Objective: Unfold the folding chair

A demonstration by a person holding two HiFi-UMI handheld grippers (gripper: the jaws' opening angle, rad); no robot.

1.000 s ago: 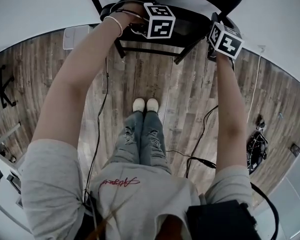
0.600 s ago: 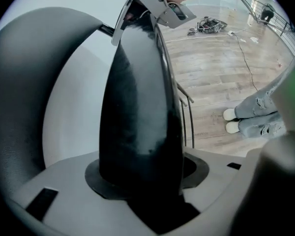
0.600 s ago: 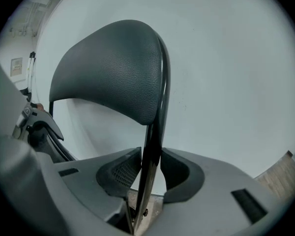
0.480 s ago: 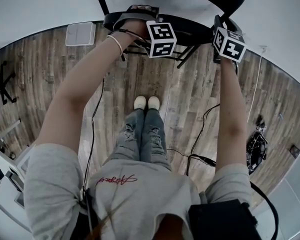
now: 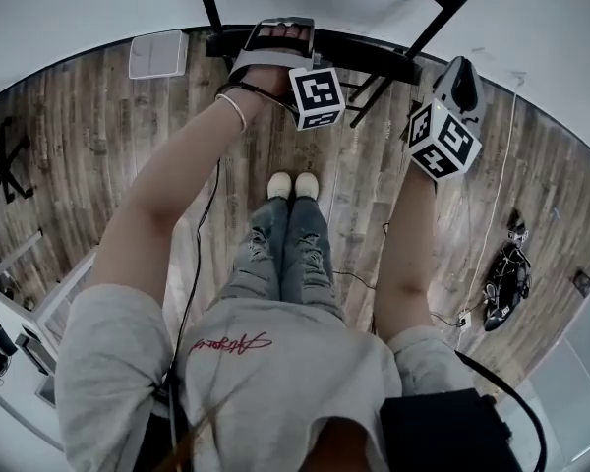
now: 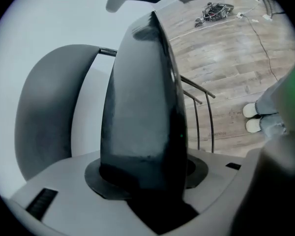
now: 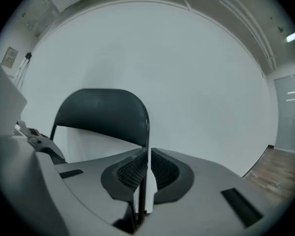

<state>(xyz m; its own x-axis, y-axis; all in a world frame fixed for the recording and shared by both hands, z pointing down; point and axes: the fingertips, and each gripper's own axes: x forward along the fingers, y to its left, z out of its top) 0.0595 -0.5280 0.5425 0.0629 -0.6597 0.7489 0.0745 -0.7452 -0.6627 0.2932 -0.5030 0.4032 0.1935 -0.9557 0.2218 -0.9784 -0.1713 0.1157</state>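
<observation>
— Start with the head view, looking down. See the folding chair (image 5: pixel 413 42)?
— Yes. Stands at the top of the view, on the wooden floor (image 5: pixel 108 126), close to the white wall (image 5: pixel 59 8) and just past two white shoes (image 5: pixel 293 185).
— And the left claw (image 5: pixel 275 35)?
— Clamped on the front edge of the dark seat (image 5: pixel 364 51), with an arm stretched out behind it.
— Find the right claw (image 5: pixel 462 72)?
— Over on the right, beside the chair. Not touching it. Holding nothing.
— Now look along the left claw.
— Full of the dark seat, right in the middle. Stuck between the two jaws and gripped there. Has just been squeezing tighter, with the seat in between.
— Anything else there?
— The round grey backrest (image 6: pixel 49 112) on the left. More wooden floor and the white shoes on the right, plus some thin black chair bars (image 6: pixel 204 117).
— Last, look along the right claw.
— Clenched. Only a thin slit left between the jaws. Has just been closing, with nothing inside.
— And past the jaws?
— The dark backrest, well apart from the claw, with the plain white wall behind it.
</observation>
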